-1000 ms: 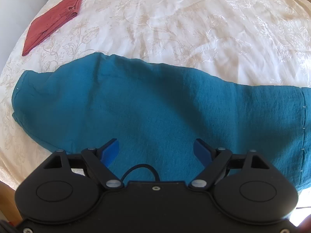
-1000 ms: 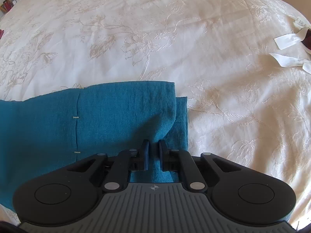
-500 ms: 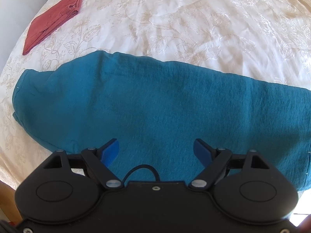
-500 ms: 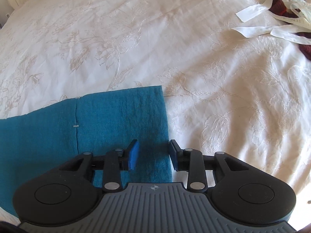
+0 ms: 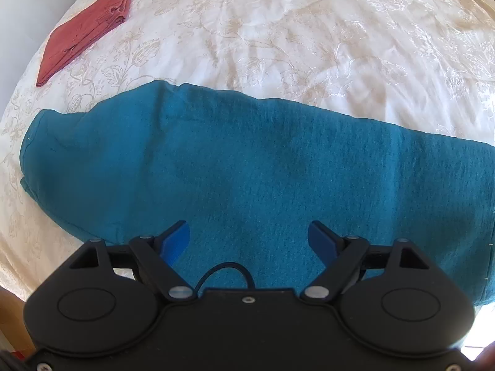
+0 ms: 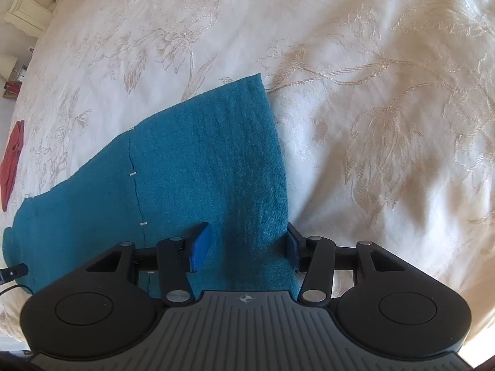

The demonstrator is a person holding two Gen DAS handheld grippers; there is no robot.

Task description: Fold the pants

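Lying flat on the bed (image 5: 309, 31), teal pants (image 5: 247, 160) stretched in a long band across the cream embroidered cover, doubled over lengthwise; hem end (image 6: 266, 99) sits under the right tool (image 6: 246, 244), the other end rounds off toward the bed's edge in the left view; left tool (image 5: 247, 238) hangs over the middle of the fabric, jaws spread wide, blue pads clear of the cloth, gripping nothing; right tool's jaws have just been opening, now parted with the hem edge of the pants lying between them, pads not pressing on it; one pad over the cloth, the other just off the pants' side edge over bare cover; small white stitch marks (image 6: 133, 173) show along a seam near the hem; red folded cloth (image 5: 83, 34) lies well apart near the far corner of the bed; pale headboard corner (image 6: 21, 3) at the top left of the right view.
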